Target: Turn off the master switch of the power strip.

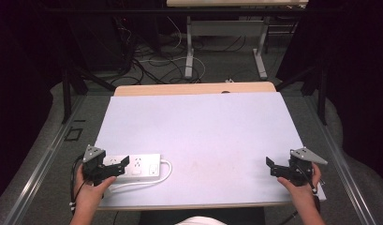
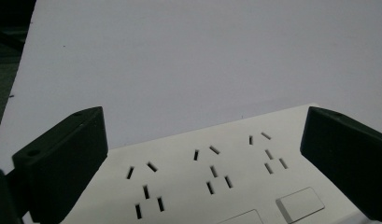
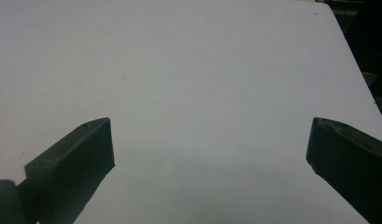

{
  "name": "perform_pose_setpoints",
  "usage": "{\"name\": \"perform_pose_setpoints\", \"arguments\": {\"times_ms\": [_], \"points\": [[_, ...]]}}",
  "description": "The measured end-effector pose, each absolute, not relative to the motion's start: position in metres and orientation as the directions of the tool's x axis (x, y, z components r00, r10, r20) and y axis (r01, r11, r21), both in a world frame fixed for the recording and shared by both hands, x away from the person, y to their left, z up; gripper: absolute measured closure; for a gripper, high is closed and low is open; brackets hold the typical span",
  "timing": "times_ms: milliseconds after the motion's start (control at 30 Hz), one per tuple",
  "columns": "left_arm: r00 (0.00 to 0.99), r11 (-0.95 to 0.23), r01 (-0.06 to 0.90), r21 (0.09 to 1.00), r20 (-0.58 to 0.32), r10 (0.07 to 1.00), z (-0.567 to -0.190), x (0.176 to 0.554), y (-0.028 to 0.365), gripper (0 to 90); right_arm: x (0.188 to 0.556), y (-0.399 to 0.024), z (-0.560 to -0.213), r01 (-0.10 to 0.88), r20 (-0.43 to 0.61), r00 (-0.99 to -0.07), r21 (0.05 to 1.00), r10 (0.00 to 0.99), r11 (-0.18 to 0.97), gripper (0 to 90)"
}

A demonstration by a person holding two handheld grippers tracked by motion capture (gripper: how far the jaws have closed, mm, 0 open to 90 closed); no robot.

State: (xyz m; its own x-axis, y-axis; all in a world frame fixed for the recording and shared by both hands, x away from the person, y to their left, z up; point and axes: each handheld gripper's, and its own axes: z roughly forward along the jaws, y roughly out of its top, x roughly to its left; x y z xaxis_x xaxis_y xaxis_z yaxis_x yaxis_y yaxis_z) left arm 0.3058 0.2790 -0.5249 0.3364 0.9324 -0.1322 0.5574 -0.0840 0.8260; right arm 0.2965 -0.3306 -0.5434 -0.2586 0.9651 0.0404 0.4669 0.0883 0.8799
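Note:
A white power strip [image 1: 138, 165] with three sockets and rocker switches lies flat near the table's front left corner, and its white cord [image 1: 167, 171] loops back along its near side. My left gripper [image 1: 120, 168] hovers over the strip's left end with its jaws pointing right and open. In the left gripper view the strip [image 2: 212, 172] lies below and between the wide-apart jaws of that gripper [image 2: 202, 122], and neither jaw touches it. My right gripper [image 1: 272, 168] is held near the front right corner, open, over bare table [image 3: 198, 70] with nothing between its jaws [image 3: 209, 128].
The white table top [image 1: 198, 122] has a wooden strip [image 1: 194, 88] along its far edge. Beyond it stand the legs of another desk [image 1: 189, 51] among loose cables [image 1: 151, 65] on the floor. Dark curtains and metal frame posts flank both sides.

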Motion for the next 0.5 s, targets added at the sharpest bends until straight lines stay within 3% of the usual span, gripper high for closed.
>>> {"name": "perform_pose_setpoints", "arguments": {"times_ms": [500], "points": [[0.375, -0.103, 0.563, 0.820, -0.142, 0.916, -0.508, 0.301, 0.270, 6.0, 0.298, -0.327, -0.544, 0.477, 0.043, -0.269, 0.874, 0.962, 0.095, 1.2]]}}
